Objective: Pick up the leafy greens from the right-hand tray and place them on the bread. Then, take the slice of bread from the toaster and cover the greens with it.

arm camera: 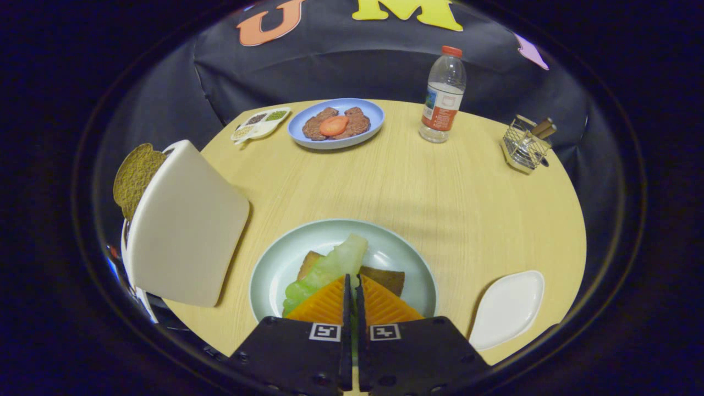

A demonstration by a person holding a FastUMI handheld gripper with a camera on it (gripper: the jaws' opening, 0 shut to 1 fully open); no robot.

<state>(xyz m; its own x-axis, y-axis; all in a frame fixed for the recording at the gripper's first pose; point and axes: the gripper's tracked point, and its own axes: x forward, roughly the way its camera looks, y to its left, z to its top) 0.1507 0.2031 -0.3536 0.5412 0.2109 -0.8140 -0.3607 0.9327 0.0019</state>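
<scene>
Claw (pixel 352 286) clamped on leafy greens (pixel 324 272) over bread (pixel 385 278) in plate (pixel 275 264); toaster (pixel 187 225) holds slice (pixel 135 176)

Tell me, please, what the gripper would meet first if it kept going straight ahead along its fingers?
Probably nothing new: the gripper, nearly shut, already appears to pinch the leafy greens over the bread on the pale green plate. Pushed on, it would likely press them onto that bread; depth is uncertain.

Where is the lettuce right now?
In the gripper view, the lettuce lies over the bread on the green plate, gripped between the closed jaws.
</scene>
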